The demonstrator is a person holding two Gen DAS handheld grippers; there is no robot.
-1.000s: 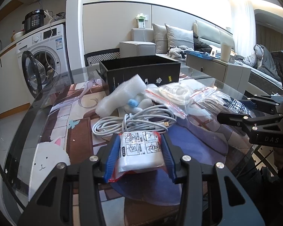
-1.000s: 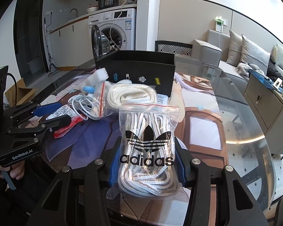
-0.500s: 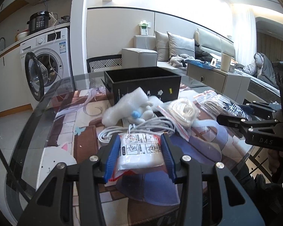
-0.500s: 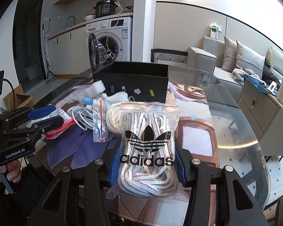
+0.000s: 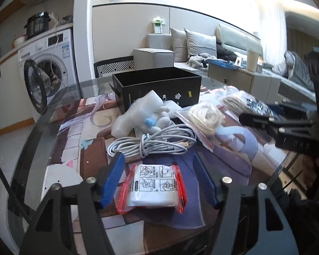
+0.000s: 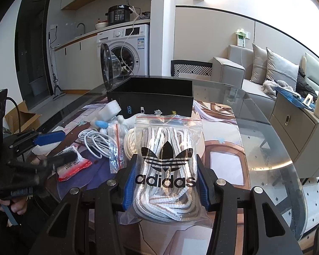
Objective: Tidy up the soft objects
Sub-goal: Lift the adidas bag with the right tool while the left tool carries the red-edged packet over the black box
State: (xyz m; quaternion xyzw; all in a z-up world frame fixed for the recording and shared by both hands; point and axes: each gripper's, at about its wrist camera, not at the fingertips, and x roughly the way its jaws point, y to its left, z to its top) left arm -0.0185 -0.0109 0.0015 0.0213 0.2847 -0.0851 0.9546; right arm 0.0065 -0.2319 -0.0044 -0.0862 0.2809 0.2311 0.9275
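Meanwhile, the left gripper (image 5: 157, 180) is opening around the red-edged packet (image 5: 153, 188), the right gripper (image 6: 165, 182) clamping the laces bag (image 6: 167, 167), cable (image 5: 153, 142) and black box (image 5: 159, 89) crowding ahead.

The clear zip bag of laces (image 6: 165, 170) bears a black trefoil logo with the word "adidas" under it. The body of the other gripper (image 5: 295, 142), seen from the left wrist, carries pale letters that read roughly "DAS". Stickers on the black box (image 6: 151, 97) are too small to read
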